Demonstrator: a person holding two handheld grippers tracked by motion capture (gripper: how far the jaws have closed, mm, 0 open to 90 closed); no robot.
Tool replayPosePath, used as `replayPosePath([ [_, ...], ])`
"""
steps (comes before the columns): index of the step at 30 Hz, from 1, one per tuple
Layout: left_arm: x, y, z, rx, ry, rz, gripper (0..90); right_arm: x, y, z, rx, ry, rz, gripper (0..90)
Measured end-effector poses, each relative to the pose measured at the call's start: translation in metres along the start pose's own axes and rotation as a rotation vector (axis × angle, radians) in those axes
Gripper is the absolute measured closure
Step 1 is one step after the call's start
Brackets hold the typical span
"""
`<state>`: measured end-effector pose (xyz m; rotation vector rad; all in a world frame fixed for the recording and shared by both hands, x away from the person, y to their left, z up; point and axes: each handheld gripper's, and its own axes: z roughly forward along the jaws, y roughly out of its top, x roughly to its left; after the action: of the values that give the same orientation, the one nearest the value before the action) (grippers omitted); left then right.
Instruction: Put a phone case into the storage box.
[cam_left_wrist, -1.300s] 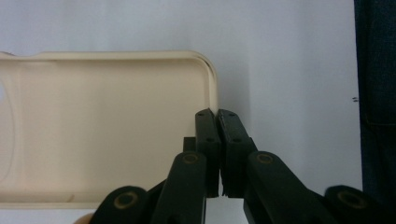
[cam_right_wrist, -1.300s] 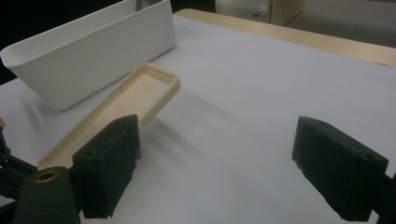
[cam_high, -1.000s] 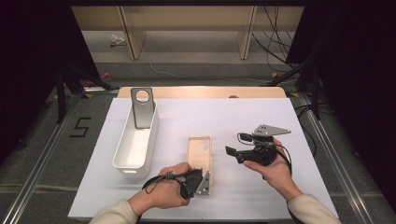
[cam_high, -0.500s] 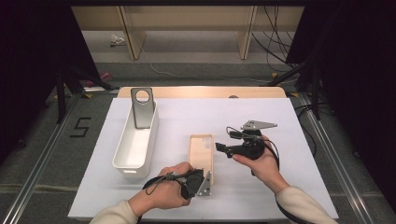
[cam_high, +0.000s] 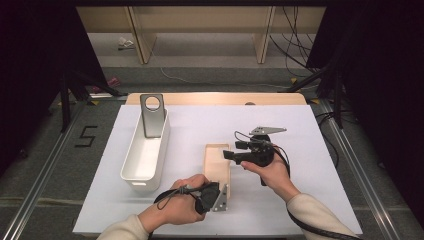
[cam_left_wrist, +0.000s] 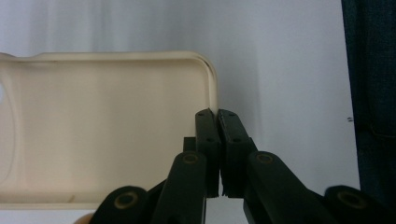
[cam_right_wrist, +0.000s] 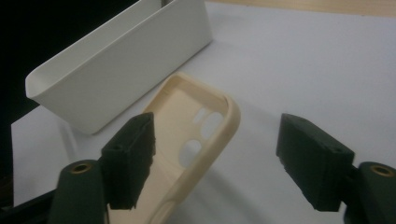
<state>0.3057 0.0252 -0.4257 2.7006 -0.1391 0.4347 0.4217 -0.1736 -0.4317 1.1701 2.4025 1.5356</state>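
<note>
Two-handed handling of a cream phone case (cam_high: 216, 165) on a white-covered counter (cam_high: 310, 130). The case lies open side up near the counter's middle, its long axis running from 12 to 6 o'clock, just beside a white bin (cam_high: 145, 152) at its 9 o'clock. A grey metal stand (cam_high: 152, 114) with a round hole leans in the bin's far end.

The left tool (cam_high: 218, 196) is clenched on the near end of the case; its jaws pinch the thin side wall at a corner, a hold that probably serves to pin the light case so that it cannot slide while the other hand works. The right tool (cam_high: 226, 154) hangs released at the case's 3 o'clock edge, jaws spread wide and pointing toward 9 o'clock, apparently lining up to straddle the far end.

The high view gives the layout: both hands, bin, stand and case in relation. The left gripper view adds what the hand hides from above, the left tool (cam_left_wrist: 218, 140) pressed tight on the case (cam_left_wrist: 102, 130) wall near a rounded corner. The right gripper view shows the right tool (cam_right_wrist: 219, 158) gaping with nothing between the jaws, the case (cam_right_wrist: 196, 126) camera cut-outs beyond, and the bin (cam_right_wrist: 121, 60) wall behind.
</note>
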Motion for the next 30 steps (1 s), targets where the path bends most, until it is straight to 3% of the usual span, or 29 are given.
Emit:
replayPosePath([
  [6, -0.0008, 0.0006, 0.0003, -0.002, -0.004, 0.001, 87.3, 0.0021, 0.0003, 0.0075, 0.028, 0.053, 0.023, 51.6],
  [9, -0.0011, 0.0001, 0.0007, -0.010, -0.006, -0.005, 87.4, 0.0015, 0.0012, 0.0060, 0.027, 0.077, 0.039, 66.0],
  [15, -0.0008, 0.0001, 0.0019, 0.002, -0.003, 0.011, 87.4, -0.0011, 0.0019, 0.0012, 0.022, 0.119, 0.080, 71.7],
  [30, 0.0003, -0.0017, 0.0034, 0.004, 0.000, 0.012, 87.4, 0.0010, 0.0041, -0.0014, 0.018, 0.125, 0.085, 76.5],
])
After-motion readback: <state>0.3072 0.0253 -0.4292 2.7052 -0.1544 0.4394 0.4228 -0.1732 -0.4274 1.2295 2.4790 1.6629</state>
